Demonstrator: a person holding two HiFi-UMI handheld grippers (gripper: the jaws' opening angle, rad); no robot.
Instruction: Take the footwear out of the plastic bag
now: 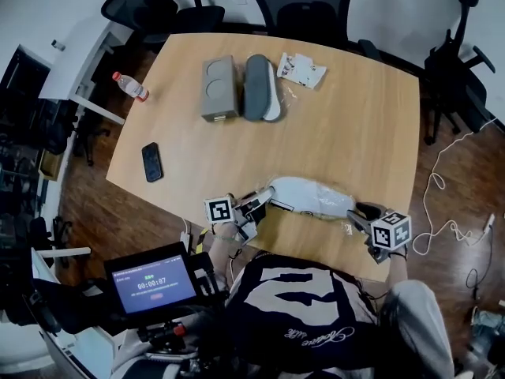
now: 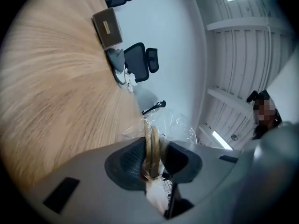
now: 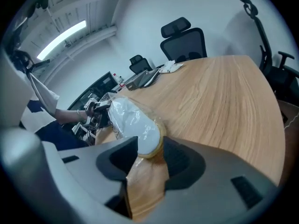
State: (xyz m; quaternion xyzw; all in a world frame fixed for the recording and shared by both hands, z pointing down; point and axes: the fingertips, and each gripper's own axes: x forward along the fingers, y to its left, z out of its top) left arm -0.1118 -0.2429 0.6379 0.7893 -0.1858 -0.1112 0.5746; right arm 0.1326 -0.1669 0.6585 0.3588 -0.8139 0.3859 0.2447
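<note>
A white slipper with a tan sole, wrapped in a clear plastic bag point(image 1: 312, 197), lies along the table's front edge. My left gripper point(image 1: 254, 205) is at its left end. In the left gripper view the left gripper point(image 2: 152, 161) is shut on the slipper's tan sole edge point(image 2: 152, 141), with crinkled plastic point(image 2: 180, 124) beyond the pads. My right gripper point(image 1: 360, 214) is at the slipper's right end. In the right gripper view the right gripper point(image 3: 152, 157) stands wide, and the bagged slipper point(image 3: 133, 120) pokes in between its fingers.
At the back of the wooden table point(image 1: 355, 133) lie a grey box point(image 1: 218, 88), a grey slipper point(image 1: 259, 87) and a white packet point(image 1: 301, 69). A water bottle point(image 1: 130, 86) and a phone point(image 1: 151, 162) are at the left. Office chairs point(image 1: 312, 10) ring the table.
</note>
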